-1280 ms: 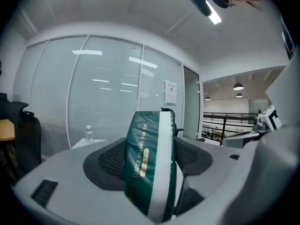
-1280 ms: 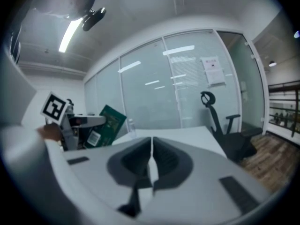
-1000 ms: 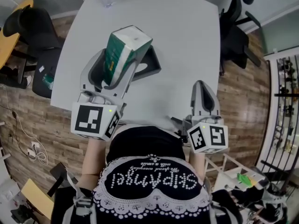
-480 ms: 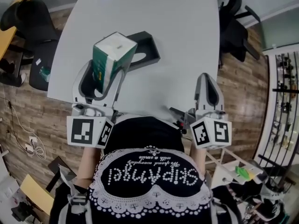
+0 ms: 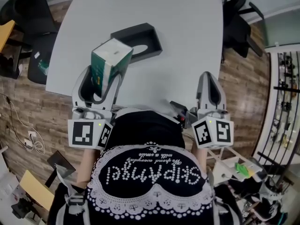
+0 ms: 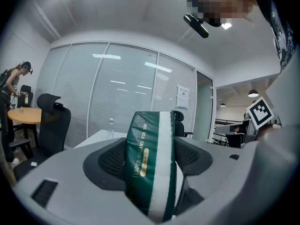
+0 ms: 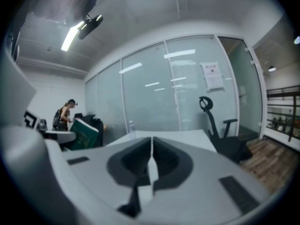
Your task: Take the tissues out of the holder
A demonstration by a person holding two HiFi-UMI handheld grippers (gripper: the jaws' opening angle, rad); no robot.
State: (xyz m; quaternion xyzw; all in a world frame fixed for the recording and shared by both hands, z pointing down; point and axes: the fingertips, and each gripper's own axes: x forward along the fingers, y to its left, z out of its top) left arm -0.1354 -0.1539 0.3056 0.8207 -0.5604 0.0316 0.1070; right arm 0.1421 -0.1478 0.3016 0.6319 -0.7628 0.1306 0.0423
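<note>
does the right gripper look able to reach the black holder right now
Probably yes: the right gripper is shut, empty, with only bare table between it and the holder; the left gripper holds the tissue pack aside.

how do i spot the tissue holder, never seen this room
Start at the big white table. Near its middle sits the holder, a black open-topped box. Unlike the green tissue pack gripped by the left gripper, it rests on the tabletop untouched.

Green tissue pack [image 5: 110, 62] — outside black holder [image 5: 136, 40]
</note>
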